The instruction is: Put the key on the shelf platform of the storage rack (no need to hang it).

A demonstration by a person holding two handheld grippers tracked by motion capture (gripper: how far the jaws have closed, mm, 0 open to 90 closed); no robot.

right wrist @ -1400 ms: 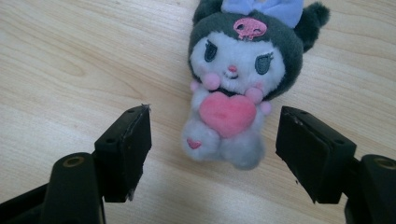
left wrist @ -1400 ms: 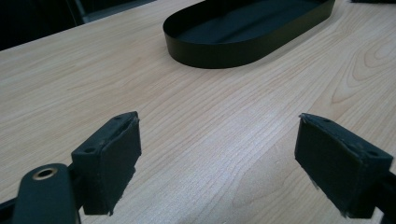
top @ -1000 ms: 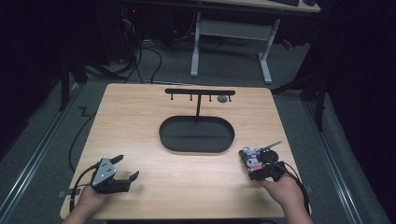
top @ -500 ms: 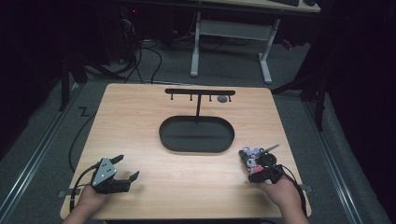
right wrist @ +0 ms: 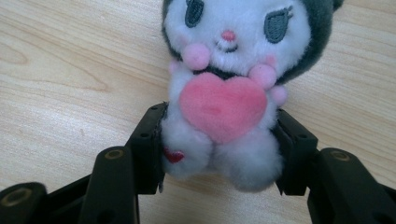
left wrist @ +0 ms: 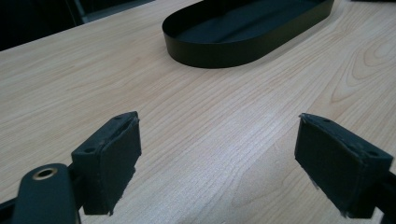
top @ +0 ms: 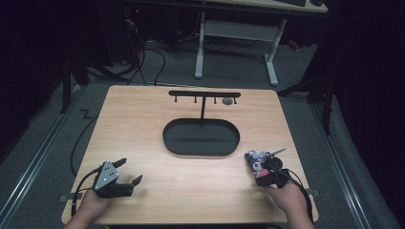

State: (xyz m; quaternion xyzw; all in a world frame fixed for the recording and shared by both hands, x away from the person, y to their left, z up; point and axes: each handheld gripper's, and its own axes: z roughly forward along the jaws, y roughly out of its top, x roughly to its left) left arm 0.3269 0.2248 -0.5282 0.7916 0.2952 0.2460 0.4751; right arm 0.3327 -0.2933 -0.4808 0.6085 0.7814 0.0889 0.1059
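Right gripper (right wrist: 219, 154), matte black jaws pressed into fluffy lower body of plush toy (right wrist: 233, 70): white pile, grey hood, pink felt heart on chest, lying on pale wood-grain table (right wrist: 60, 70). Left gripper (left wrist: 224, 154), jaws spread wide, flat dark pads bare above same tabletop. Beyond both jaws, oval black tray (top: 200, 138), thin-walled, holding nothing; behind tray, slim black T-shaped rack (top: 203, 95).

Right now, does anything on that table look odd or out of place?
Nothing looks broken or spilled. The one surprise is a small plush toy with a pink heart, squeezed at its lower body between the right gripper's fingers. The left gripper is open over bare wood, near the empty black tray.
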